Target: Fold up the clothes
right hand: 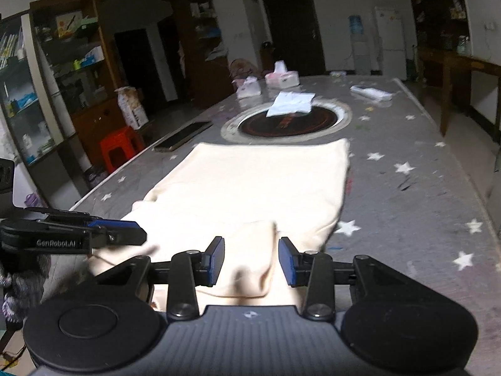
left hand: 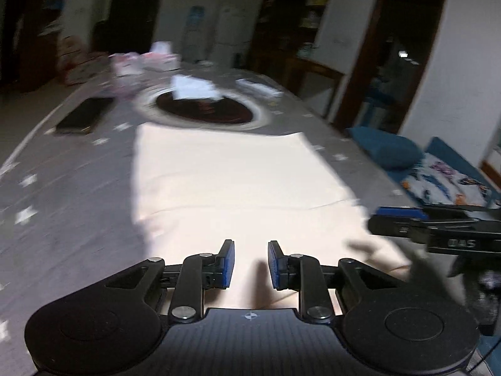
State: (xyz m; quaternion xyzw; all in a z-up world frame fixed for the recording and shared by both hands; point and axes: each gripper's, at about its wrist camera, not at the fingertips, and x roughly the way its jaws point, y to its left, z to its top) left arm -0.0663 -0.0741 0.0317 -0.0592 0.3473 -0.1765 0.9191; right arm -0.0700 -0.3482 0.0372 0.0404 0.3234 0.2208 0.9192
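A long grey table (right hand: 407, 194) printed with white stars ran from near to far down a dim room. At the far left of the table lay a flat black phone-like slab (left hand: 85, 115), and just right of it, along the middle, a round dark inset ring (left hand: 205, 110) with a white folded paper (left hand: 194, 87) resting on it. Farther off stood tissue boxes (right hand: 281, 76), and a white remote (right hand: 371, 92) lay toward the far right.

The cream cloth (left hand: 231, 175) lay flat in the middle of the table, its long axis running from near to far, its far edge just short of the ring. At the near end a folded flap or sleeve (right hand: 250, 260) lay on top of the main body, pointing back toward the viewer.

The left gripper (left hand: 250, 264) hovered over the near end of the cloth, its two blue-padded fingers (left hand: 230, 263) spread apart with nothing between them. The right gripper (right hand: 251, 261), beside it on the right, was likewise spread, its fingers (right hand: 286, 261) straddling the folded flap from above without clearly touching it. Each gripper showed side-on in the other's view, the left one (right hand: 116, 233) and the right one (left hand: 400, 219) both near the cloth's near corners.

The cloth stretched directly ahead of both grippers, so both stood about equally near its closest edge; the right one looked better placed over the flap. The next fold probably called for pinching that near edge and carrying it away along the long axis
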